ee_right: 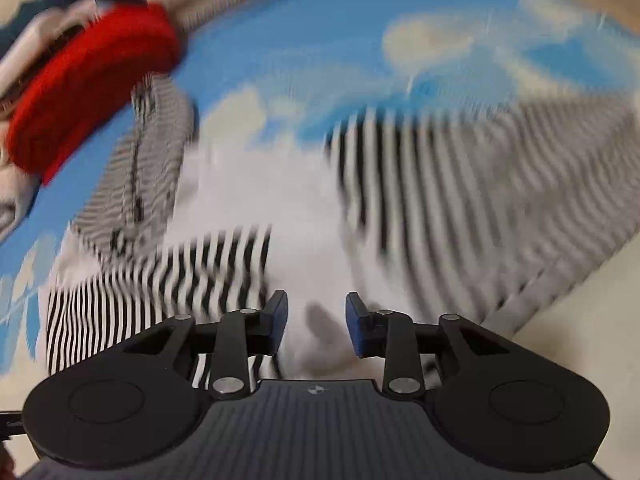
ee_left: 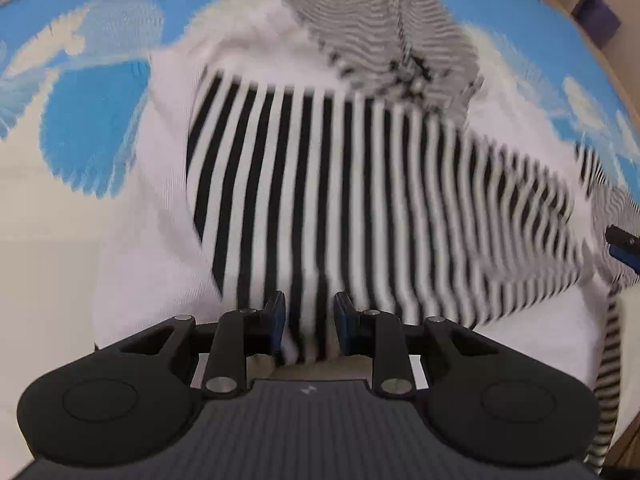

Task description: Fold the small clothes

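One striped garment (ee_left: 320, 184), white with black-striped panels, lies spread on the blue cloud-print surface (ee_left: 96, 120), just ahead of both pairs of fingers, likely flattened for a fold. Left gripper (ee_left: 309, 322): jaws parted, cloth between them, grip unclear. Right gripper (ee_right: 316, 322): likewise. One red item (ee_right: 92, 92), far left of the right fingers.
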Motion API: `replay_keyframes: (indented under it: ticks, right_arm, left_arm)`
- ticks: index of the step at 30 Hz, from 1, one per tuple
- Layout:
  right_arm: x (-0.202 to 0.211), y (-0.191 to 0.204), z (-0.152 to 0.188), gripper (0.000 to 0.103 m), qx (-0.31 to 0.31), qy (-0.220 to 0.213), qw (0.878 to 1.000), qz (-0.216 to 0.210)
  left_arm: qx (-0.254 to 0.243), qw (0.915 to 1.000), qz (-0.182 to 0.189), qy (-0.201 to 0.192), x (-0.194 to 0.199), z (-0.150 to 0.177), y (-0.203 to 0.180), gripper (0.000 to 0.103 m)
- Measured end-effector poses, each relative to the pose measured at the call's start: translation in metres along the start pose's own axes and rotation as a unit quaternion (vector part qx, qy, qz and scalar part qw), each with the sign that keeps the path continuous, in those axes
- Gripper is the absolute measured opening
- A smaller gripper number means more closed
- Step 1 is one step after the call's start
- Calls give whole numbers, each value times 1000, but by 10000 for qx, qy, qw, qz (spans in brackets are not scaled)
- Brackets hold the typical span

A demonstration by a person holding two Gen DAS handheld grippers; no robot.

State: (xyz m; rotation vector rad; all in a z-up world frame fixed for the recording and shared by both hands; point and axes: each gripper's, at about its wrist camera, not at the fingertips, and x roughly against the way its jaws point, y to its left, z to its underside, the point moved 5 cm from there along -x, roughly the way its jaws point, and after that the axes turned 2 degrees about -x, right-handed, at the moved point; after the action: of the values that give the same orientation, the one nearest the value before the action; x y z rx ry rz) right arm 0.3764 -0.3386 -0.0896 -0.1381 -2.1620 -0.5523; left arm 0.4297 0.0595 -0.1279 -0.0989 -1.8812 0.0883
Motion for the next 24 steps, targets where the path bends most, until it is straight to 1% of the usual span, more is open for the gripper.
replay_keyframes:
  ticks: [1,2,4,6,8,10,12,15,17,20,21,24]
  right_arm:
    - [8,-9,-5,40,-107,-104,9999,39]
    - [14,-19,-9,41,-237,-178,9995,86]
    - [18,-46,-18,41,-505,-280,9979,279]
    - [20,-76,-26,41,-825,-352,9946,519]
    - [24,-113,-33,41,-1248,-406,9885,755]
    - [30,-152,-41,41,-1686,-499,9795,987]
    - [33,-182,-46,41,-2014,-628,9703,1182]
    - [37,-222,-51,41,-2446,-765,9558,1443]
    - [35,-241,-48,41,-2747,-707,9466,1531]
    - [30,-257,-39,41,-3231,-572,9335,1445]
    - [28,-257,-38,41,-3269,-575,9323,1440]
    - [27,-252,-41,41,-3108,-633,9361,1519]
  left_arm:
    - [-35,9999,-21,-123,7,-4,-4,30]
    - [-88,9996,-42,-258,16,-8,-8,32]
    - [-189,9984,-12,-535,32,-14,-20,42]
    - [-291,9971,92,-703,40,-16,-32,45]
    - [-401,9965,98,-721,40,-15,-40,46]
    - [-515,9965,13,-656,36,-14,-46,46]
    - [-549,9965,-51,-628,35,-13,-46,46]
    - [-493,9966,-45,-651,37,-14,-42,46]
    - [-460,9968,-62,-655,36,-15,-38,46]
    - [-433,9970,-89,-631,34,-16,-35,46]
    - [-434,9971,-96,-620,34,-17,-35,46]
    - [-453,9971,-92,-608,33,-16,-37,46]
